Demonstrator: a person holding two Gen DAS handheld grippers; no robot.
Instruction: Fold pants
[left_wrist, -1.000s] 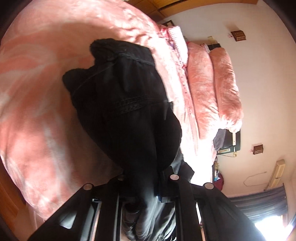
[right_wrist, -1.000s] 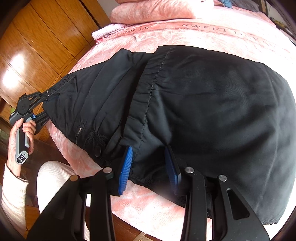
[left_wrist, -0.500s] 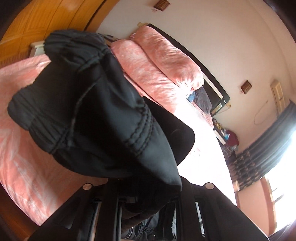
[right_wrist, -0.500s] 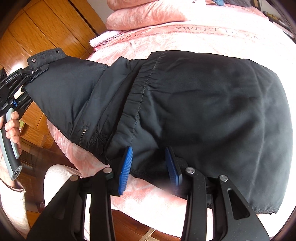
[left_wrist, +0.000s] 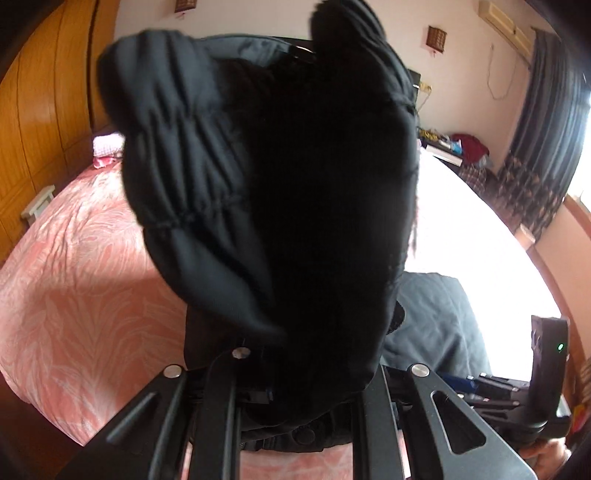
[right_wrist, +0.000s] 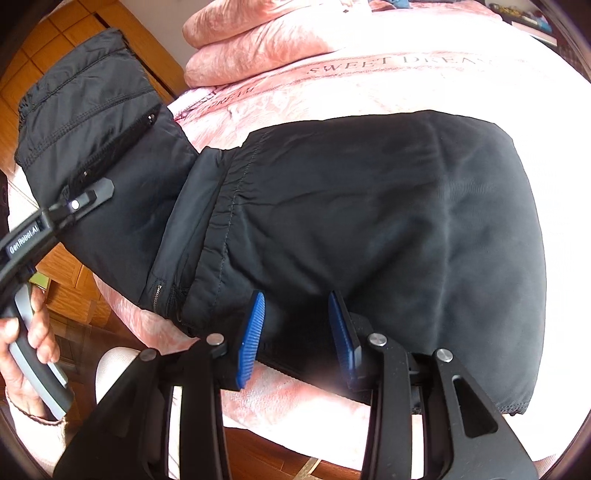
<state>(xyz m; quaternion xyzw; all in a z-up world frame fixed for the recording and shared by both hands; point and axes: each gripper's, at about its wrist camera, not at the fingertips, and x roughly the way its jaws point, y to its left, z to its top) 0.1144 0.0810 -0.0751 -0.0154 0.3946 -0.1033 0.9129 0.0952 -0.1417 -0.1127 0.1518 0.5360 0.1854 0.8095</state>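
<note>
Black pants (right_wrist: 369, 221) lie across the pink bed cover (right_wrist: 369, 77), their lower part flat. My left gripper (right_wrist: 90, 195) is shut on the waistband end with its zip and holds it raised above the bed's left side. In the left wrist view this lifted fabric (left_wrist: 295, 184) hangs over my left gripper (left_wrist: 299, 373) and hides the fingertips. My right gripper (right_wrist: 297, 328) sits at the near edge of the bed. Its blue pads (right_wrist: 253, 339) are shut on the thick near fold of the pants.
Pink pillows (right_wrist: 258, 40) lie at the head of the bed. A wooden wardrobe (left_wrist: 37, 110) stands at the left. A cluttered bedside surface (left_wrist: 454, 147) and dark curtains (left_wrist: 546, 110) are at the far right. A person's hand (right_wrist: 29, 350) grips the left handle.
My left gripper has lifted the waistband end up off the bed and rolled, so the fabric now hangs in front of its camera. The right gripper moved a little with its hold unchanged.
</note>
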